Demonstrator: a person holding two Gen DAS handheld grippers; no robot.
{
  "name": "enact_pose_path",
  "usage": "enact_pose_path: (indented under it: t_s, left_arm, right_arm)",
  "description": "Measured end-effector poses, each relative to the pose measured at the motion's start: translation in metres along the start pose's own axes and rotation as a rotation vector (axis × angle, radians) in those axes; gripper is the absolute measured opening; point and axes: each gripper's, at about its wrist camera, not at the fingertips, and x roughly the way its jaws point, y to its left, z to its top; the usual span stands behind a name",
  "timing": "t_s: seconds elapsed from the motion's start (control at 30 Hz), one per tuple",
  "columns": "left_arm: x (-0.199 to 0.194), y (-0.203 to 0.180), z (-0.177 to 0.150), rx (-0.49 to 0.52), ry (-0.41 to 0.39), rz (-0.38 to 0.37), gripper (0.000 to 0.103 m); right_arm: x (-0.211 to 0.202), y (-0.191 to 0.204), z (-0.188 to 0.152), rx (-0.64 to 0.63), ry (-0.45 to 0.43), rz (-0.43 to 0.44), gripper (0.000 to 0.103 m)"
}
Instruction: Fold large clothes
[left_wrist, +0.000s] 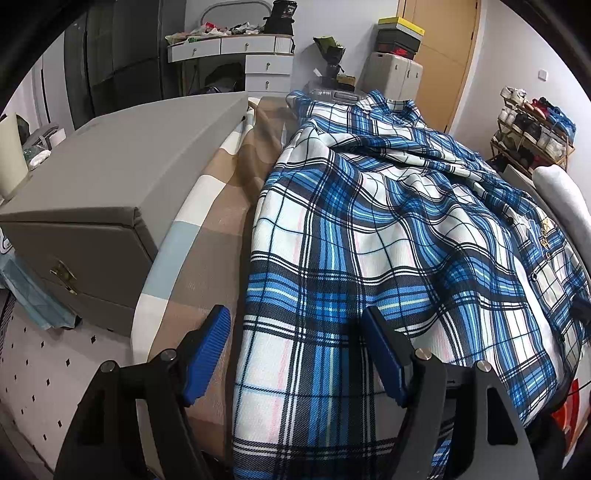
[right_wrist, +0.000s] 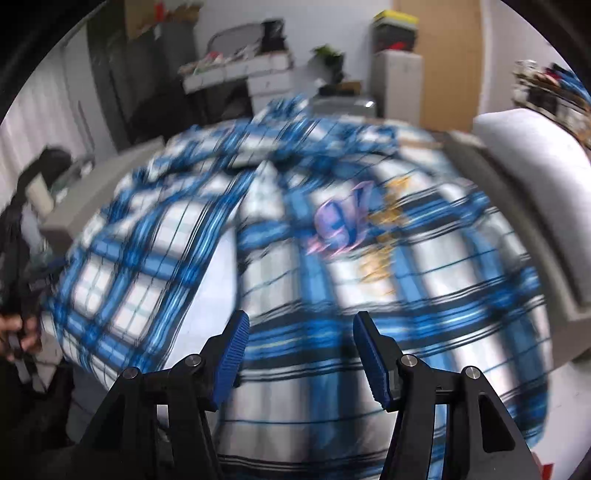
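A large blue, white and black plaid shirt (left_wrist: 388, 229) lies spread and rumpled on a bed, collar at the far end. My left gripper (left_wrist: 295, 317) is open, its blue pads straddling the shirt's near left edge just above the hem. In the right wrist view the same shirt (right_wrist: 295, 240) is motion-blurred, with a purple and gold print (right_wrist: 354, 218) on its front. My right gripper (right_wrist: 299, 325) is open and empty above the shirt's near hem.
A checked tan bedsheet (left_wrist: 221, 206) shows left of the shirt. A grey padded box (left_wrist: 110, 177) stands at the left. A grey cushion (right_wrist: 535, 184) lies at the right. A desk with drawers (left_wrist: 240, 55), a suitcase and a shoe rack (left_wrist: 532, 129) stand beyond.
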Motion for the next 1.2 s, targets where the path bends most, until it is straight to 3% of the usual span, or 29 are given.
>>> enact_pose_path:
  t_s: [0.3,0.4,0.57,0.63,0.7,0.83,0.97,1.03,1.1,1.17,1.2]
  left_arm:
    - [0.001,-0.004,-0.001,0.017,-0.009,0.018,0.069]
    - [0.001,-0.003,-0.001,0.012,-0.009,0.013,0.069]
    - [0.002,-0.005,-0.001,0.019,-0.011,0.020,0.069]
    - [0.002,-0.005,-0.001,0.018,-0.011,0.018,0.069]
    - [0.002,-0.005,-0.001,0.017,-0.011,0.018,0.069]
    - [0.002,-0.005,-0.002,0.016,-0.011,0.017,0.069]
    - [0.002,-0.006,-0.001,0.016,-0.011,0.016,0.069]
    - [0.002,-0.006,-0.001,0.016,-0.010,0.016,0.069]
    - [0.002,-0.006,-0.001,0.015,-0.008,0.013,0.069]
    - [0.002,-0.005,-0.001,0.015,-0.007,0.003,0.069]
    - [0.002,-0.004,-0.001,0.014,-0.007,0.000,0.069]
  right_arm:
    - [-0.002,0.044,-0.032,-0.194,0.055,-0.145,0.058]
    - [-0.002,0.045,-0.033,-0.202,0.045,-0.177,0.063]
    - [-0.001,0.035,-0.030,-0.170,0.038,-0.212,0.060]
    - [-0.003,0.032,-0.028,-0.160,0.014,-0.229,0.025]
    - [-0.001,0.028,-0.026,-0.144,0.019,-0.197,0.003]
    - [-0.009,0.018,-0.020,-0.061,-0.026,-0.070,0.003]
    - [-0.043,0.031,-0.005,-0.052,-0.138,0.101,0.003]
    - [-0.040,0.045,-0.003,-0.095,-0.108,0.145,0.003]
    - [-0.014,0.059,-0.008,-0.169,-0.009,0.074,0.006]
    - [0.004,0.060,-0.012,-0.180,0.066,0.028,0.016]
    - [0.006,0.057,-0.012,-0.157,0.074,0.051,0.030]
